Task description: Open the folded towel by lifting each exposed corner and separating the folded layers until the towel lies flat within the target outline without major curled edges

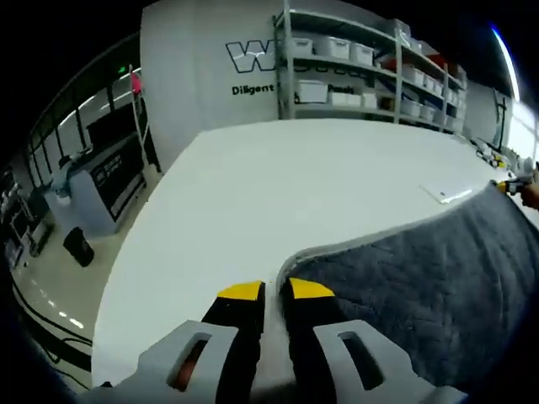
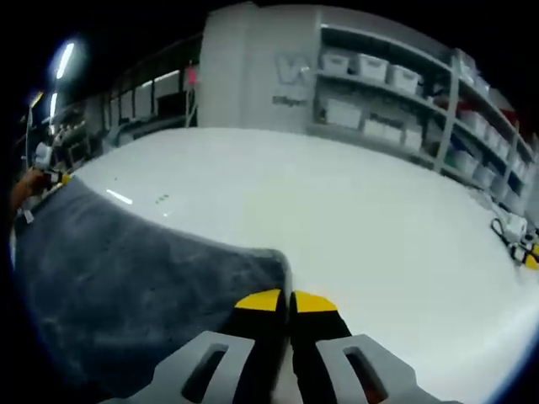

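Observation:
A dark grey towel (image 1: 421,286) with a pale hem lies spread over the white table (image 1: 278,177). My left gripper (image 1: 275,290) is shut on its near corner, the hem running between the yellow-tipped jaws. The same towel (image 2: 126,286) stretches away to the left in the right gripper view, where my right gripper (image 2: 288,300) is shut on another corner. The right gripper (image 1: 508,185) and a hand appear at the towel's far end in the left gripper view. At the far left of the right gripper view, the left gripper (image 2: 52,178) appears likewise.
A pale tape mark (image 1: 446,194) lies on the table beyond the towel, also visible as a mark (image 2: 118,197). Shelves of white bins (image 1: 370,67) stand behind the table. A cable and a yellow item (image 2: 515,234) lie at the table's right edge. A dark counter (image 1: 109,177) stands left.

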A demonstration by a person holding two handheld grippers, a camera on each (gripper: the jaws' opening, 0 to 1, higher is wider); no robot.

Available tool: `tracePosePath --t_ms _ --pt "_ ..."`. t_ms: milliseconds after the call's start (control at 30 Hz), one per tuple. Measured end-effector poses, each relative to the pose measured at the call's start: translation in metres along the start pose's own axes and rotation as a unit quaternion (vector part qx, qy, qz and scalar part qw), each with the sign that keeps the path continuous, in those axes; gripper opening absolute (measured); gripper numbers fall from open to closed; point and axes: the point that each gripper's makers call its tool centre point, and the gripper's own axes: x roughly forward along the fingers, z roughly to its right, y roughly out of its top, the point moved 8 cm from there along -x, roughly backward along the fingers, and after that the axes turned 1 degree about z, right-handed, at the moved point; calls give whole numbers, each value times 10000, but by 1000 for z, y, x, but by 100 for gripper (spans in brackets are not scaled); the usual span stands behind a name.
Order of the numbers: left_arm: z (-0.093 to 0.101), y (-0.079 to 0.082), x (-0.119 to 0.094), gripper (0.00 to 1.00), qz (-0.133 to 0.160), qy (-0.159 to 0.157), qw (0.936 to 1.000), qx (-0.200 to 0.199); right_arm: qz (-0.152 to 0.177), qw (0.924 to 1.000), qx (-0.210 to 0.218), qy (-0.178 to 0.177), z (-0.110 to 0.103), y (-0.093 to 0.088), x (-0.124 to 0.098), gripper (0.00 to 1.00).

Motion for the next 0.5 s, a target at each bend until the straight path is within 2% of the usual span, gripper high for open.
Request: tracePosePath --t_ms 200,333,400,433,467,500 --pt "-3 2 4 5 201 24 9998 43 -35 10000 17 -76 1 1 3 0" --pt "3 1 4 3 316 33 9993 206 13 9999 -62 -121 -2 -2 1 0" --pt "-2 3 8 3 388 3 9990 205 68 9999 -44 -106 -3 -4 -1 0" --pt "-4 3 8 5 432 23 9990 112 133 9999 42 -99 -4 -5 -2 0" --pt "-7 3 7 10 456 222 9987 -87 214 9995 211 -88 -6 -6 -2 0" --pt "-8 3 6 19 451 293 9985 -138 310 9993 211 -24 -7 -7 -3 0"
